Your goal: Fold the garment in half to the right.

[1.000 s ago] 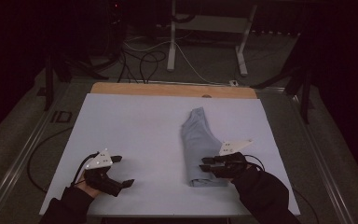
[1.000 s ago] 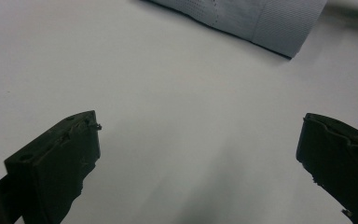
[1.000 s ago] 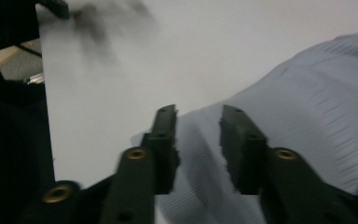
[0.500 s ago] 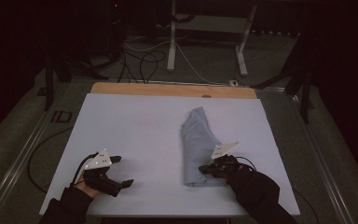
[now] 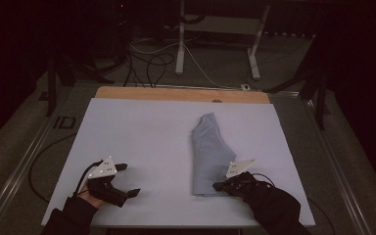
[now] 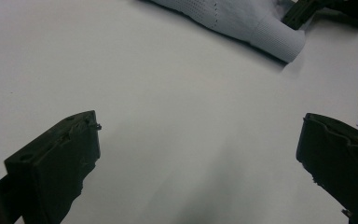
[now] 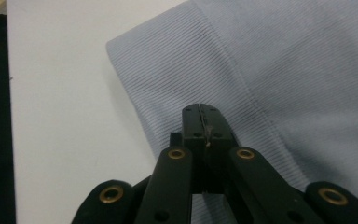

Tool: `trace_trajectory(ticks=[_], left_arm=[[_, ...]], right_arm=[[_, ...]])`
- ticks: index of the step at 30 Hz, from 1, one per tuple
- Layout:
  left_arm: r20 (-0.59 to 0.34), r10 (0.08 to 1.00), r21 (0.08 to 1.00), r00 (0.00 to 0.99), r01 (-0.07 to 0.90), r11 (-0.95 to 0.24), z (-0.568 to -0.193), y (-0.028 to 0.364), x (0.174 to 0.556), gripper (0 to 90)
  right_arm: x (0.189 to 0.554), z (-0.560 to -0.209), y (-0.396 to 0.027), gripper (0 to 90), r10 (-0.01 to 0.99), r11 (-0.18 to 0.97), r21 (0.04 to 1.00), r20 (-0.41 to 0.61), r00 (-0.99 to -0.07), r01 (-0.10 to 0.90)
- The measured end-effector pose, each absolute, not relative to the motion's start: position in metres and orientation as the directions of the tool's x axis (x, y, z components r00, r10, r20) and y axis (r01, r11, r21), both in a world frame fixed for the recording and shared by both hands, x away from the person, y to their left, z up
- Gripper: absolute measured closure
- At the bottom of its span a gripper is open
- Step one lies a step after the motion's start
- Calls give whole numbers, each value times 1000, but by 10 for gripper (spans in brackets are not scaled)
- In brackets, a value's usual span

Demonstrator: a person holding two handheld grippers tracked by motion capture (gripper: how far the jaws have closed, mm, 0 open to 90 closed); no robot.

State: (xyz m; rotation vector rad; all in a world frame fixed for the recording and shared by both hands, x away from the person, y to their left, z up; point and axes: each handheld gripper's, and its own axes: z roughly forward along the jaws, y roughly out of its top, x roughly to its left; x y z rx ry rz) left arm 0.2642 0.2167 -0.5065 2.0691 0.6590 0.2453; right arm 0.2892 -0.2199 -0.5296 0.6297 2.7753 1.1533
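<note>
Two shut jaws on the right gripper (image 7: 200, 109) rest atop the folded blue garment (image 5: 208, 152) on the counter's (image 5: 142, 137) right half, pinching nothing, so any lift risks coming up empty while the left gripper (image 5: 127, 180) gapes wide.

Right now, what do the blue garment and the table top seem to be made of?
Garment: soft knit fabric, likely cotton, matte; fine ribbing shows at the hem and it lies limp and folded. Table top: smooth, matte white sheet, perhaps laminate or plastic; a bare wood strip edges its far side.

Folded garment (image 5: 209, 152) on table (image 5: 142, 132) — right half, tools at near edge
</note>
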Motion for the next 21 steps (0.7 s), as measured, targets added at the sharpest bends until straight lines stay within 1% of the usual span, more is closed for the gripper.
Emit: trace_trajectory(ticks=[8,14,17,21], left_arm=[[-82,543,829,836,359,-429,-507,218,264,7],[-82,544,829,835,360,-428,-507,219,264,7],[-80,544,828,836,359,-430,-506,219,264,8],[-84,548,832,833,361,-422,-506,220,264,8]], right_arm=[[279,-529,-224,900,385,646,691,72,-920,324],[275,-530,-226,900,389,641,695,74,-918,327],[274,-530,-228,900,405,630,696,84,-911,344],[272,-531,-230,900,402,624,706,80,-912,336]])
